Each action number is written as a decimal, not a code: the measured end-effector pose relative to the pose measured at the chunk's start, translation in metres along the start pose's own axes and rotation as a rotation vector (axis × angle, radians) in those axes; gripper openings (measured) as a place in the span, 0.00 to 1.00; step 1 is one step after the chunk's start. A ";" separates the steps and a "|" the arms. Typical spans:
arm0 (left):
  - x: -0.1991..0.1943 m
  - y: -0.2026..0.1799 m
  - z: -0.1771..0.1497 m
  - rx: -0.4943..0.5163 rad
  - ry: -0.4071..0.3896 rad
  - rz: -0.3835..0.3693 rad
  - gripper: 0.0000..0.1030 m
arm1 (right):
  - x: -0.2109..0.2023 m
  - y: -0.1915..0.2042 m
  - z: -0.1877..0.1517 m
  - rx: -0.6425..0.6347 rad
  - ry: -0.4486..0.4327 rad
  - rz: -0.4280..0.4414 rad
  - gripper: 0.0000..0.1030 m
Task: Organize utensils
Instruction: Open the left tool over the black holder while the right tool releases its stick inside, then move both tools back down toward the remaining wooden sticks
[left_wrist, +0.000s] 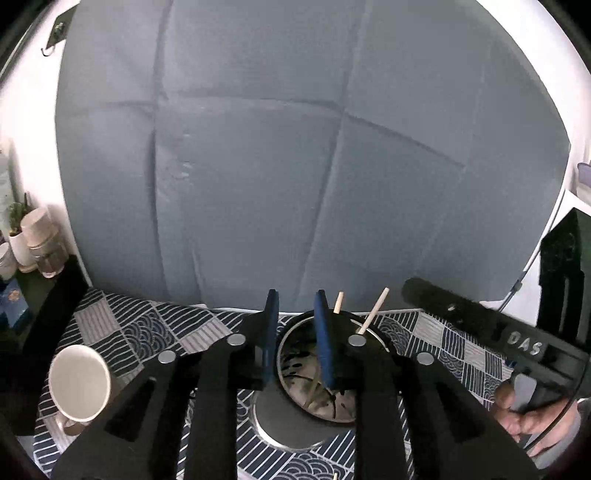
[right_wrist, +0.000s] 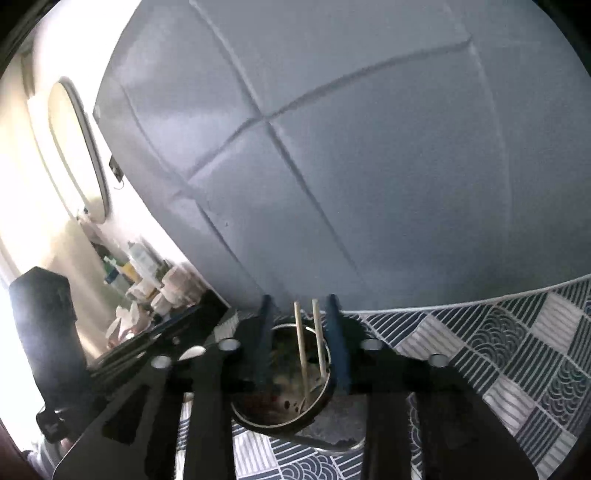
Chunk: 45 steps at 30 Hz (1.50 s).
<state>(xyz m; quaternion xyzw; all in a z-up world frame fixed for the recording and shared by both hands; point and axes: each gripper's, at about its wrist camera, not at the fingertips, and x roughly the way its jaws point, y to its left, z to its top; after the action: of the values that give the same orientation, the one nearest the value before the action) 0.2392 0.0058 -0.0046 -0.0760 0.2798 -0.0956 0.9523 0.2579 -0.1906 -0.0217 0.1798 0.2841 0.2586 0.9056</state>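
Observation:
A round metal utensil holder (left_wrist: 297, 363) stands on a navy and white patterned cloth (left_wrist: 122, 325). Two pale wooden chopsticks (left_wrist: 373, 312) lean in it, tips up. My left gripper (left_wrist: 296, 295) is open just above the holder's near rim, with nothing between its blue pads (left_wrist: 271, 332); the chopsticks lie right of it. In the right wrist view the right gripper (right_wrist: 299, 301) is open over the same holder (right_wrist: 280, 424). Both chopsticks (right_wrist: 317, 332) stand between its pads (right_wrist: 338, 343) with a gap on each side. A hand (left_wrist: 524, 417) holds the right gripper's black body (left_wrist: 480, 321).
A white mug (left_wrist: 79, 382) lies on its side at the cloth's left end. A grey quilted panel (left_wrist: 295, 147) rises right behind the table. Potted plants and jars (left_wrist: 33, 236) crowd the far left. Bottles (right_wrist: 140, 269) fill a shelf beside a black device (right_wrist: 40, 317).

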 end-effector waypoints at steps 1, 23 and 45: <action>-0.004 0.002 0.000 -0.009 0.000 0.002 0.28 | -0.003 0.002 0.001 -0.005 -0.003 -0.007 0.33; -0.050 0.024 -0.058 -0.082 0.129 0.121 0.93 | -0.055 -0.026 -0.058 0.012 0.097 -0.223 0.78; -0.004 0.036 -0.185 -0.094 0.543 0.167 0.94 | -0.057 -0.083 -0.178 -0.016 0.413 -0.347 0.79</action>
<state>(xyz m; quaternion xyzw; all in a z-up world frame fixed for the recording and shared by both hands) 0.1397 0.0243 -0.1636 -0.0685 0.5340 -0.0206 0.8424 0.1402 -0.2576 -0.1743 0.0646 0.4875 0.1329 0.8605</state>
